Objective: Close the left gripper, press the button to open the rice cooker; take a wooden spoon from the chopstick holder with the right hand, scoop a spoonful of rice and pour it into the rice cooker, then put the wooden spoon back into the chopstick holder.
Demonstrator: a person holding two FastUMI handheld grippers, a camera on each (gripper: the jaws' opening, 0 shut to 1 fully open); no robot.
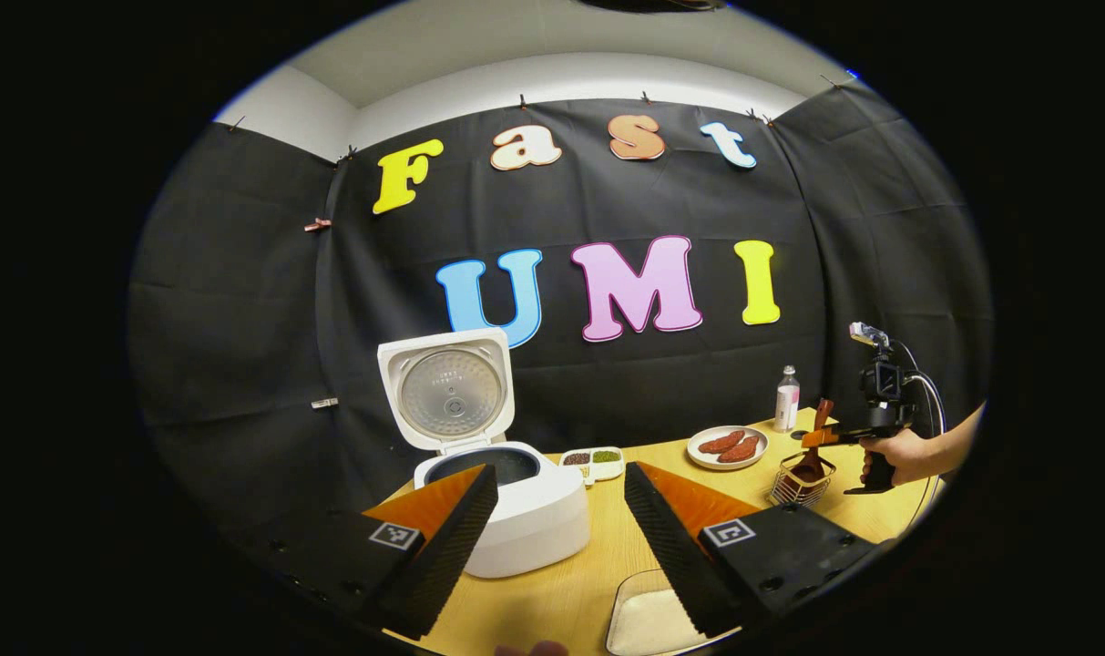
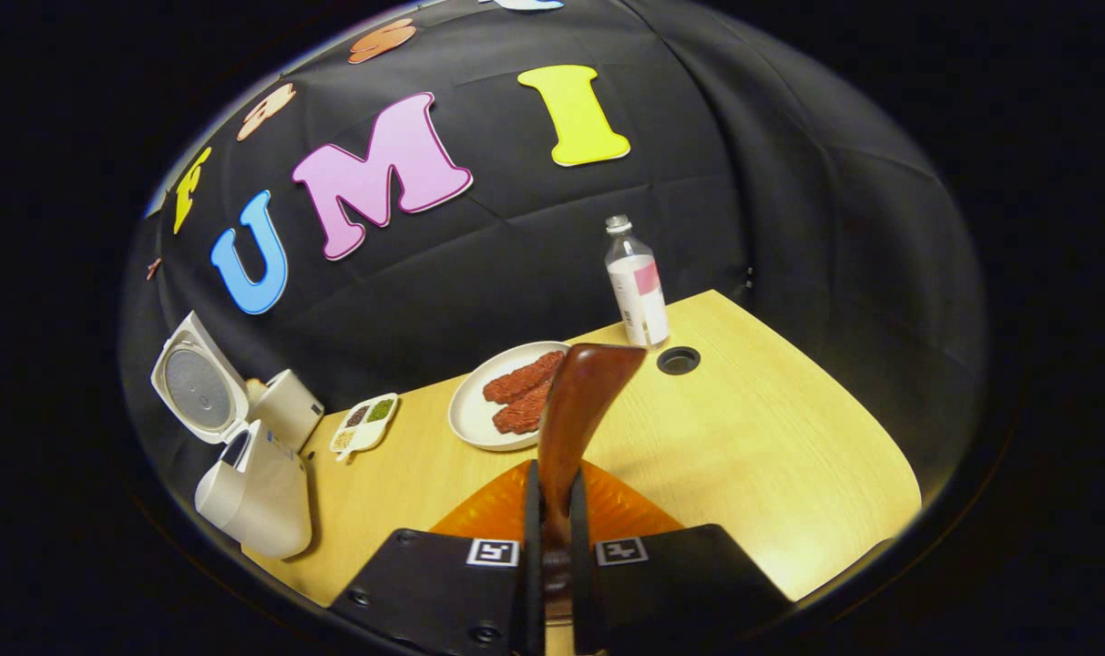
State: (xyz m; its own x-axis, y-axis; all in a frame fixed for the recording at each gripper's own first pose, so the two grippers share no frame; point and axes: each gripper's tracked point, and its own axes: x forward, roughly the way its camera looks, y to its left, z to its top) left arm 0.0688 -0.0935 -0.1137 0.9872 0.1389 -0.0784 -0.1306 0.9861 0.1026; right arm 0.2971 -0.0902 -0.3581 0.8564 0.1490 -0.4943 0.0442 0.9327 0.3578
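In the left gripper view, the left gripper (image 1: 561,519) hangs above the wooden tabletop (image 1: 598,556) with its fingers spread wide and nothing between them. Just beyond the left finger stands the white rice cooker (image 1: 516,510), its lid (image 1: 447,392) raised upright and the dark inner pot open to view. Behind the cooker lies a small divided dish (image 1: 593,463), and farther right a white plate (image 1: 728,447) with reddish pieces, with a bottle (image 1: 787,398) behind it. Near the right edge a hand (image 1: 898,456) holds the right gripper (image 1: 821,437), whose fingers pinch the wooden spoon (image 1: 816,446) over the wire chopstick holder (image 1: 800,481); the spoon's lower end sits inside the holder. A pale tray (image 1: 648,624) lies at the bottom beside the right finger. In the right gripper view, the right gripper (image 2: 552,538) has its fingers pressed against the wooden spoon (image 2: 575,410), whose handle rises up in front of the plate (image 2: 470,410). The bottle (image 2: 637,287) stands behind, and the opened rice cooker (image 2: 251,483) sits far left on the tabletop (image 2: 771,446).
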